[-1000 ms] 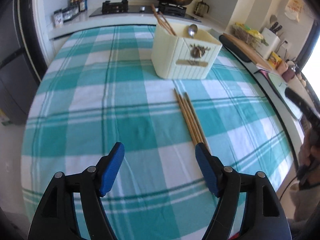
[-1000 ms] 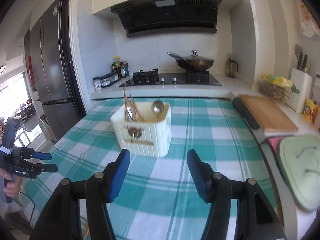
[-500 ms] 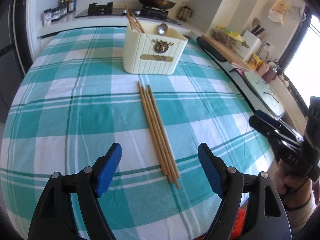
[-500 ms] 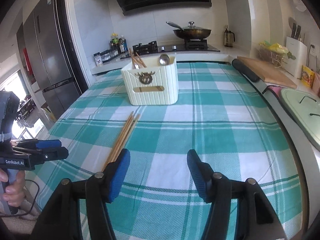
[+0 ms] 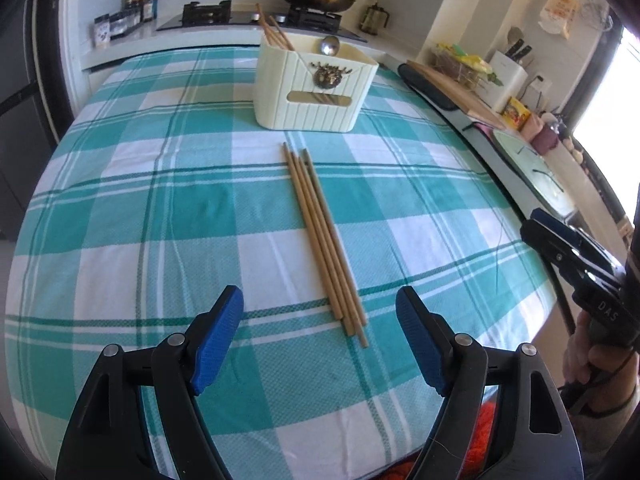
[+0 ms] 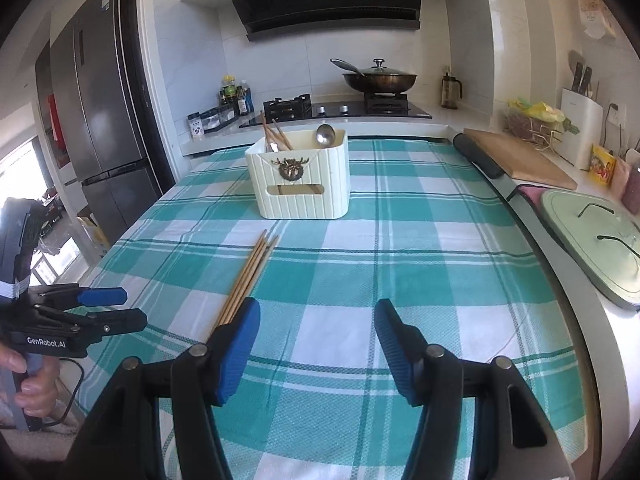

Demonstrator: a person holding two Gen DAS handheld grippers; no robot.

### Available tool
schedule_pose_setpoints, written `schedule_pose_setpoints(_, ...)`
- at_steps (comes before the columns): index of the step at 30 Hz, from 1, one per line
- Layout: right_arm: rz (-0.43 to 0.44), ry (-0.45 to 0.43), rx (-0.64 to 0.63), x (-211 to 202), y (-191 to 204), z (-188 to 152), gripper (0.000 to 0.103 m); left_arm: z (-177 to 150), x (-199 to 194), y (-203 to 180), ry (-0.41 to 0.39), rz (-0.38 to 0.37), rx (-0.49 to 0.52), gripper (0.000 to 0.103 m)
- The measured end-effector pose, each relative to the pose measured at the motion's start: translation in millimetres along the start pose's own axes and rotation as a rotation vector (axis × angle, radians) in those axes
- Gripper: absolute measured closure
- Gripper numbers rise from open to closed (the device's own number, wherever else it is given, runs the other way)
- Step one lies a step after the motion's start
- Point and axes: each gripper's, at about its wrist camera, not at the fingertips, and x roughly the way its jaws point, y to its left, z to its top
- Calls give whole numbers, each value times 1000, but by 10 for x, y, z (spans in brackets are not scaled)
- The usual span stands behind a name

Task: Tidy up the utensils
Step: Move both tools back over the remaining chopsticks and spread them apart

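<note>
The chopsticks (image 5: 325,240) lie side by side on the checked bench (image 5: 160,220), long axis running near to far, tips toward the cream holder (image 5: 314,86). Left gripper (image 5: 318,338) and right gripper (image 6: 316,344) hover with jaws released, empty.

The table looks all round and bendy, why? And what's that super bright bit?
Left wrist view: the fisheye lens bows the checked tablecloth into a dome, and the window at the right edge is washed out white. Right wrist view: the fridge leans inward, corners go dark, yet the chopsticks stay sharp.
</note>
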Motion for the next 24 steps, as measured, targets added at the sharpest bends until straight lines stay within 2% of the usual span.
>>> schedule_pose_setpoints(5,19,-28,-18,-51,67,-11,42,19,-129,54,-36,25,-41,23)
schedule_pose_setpoints(10,24,-40,5,-18,27,-51,42,-2,-242,180,-91,59,-116,13)
schedule_pose_setpoints(13,18,-4,-10,97,37,-121,42,-95,-182,326,-90,94,-158,13)
schedule_pose_setpoints(16,32,42,0,279,26,-168,42,-212,-32,449,-57,145,-177,13)
schedule_pose_setpoints(19,59,86,9,481,50,-166,42,-250,129,533,-19,145,-194,13)
schedule_pose_setpoints(24,103,161,-19,868,233,-101,42,-172,255,542,-26,163,-173,13)
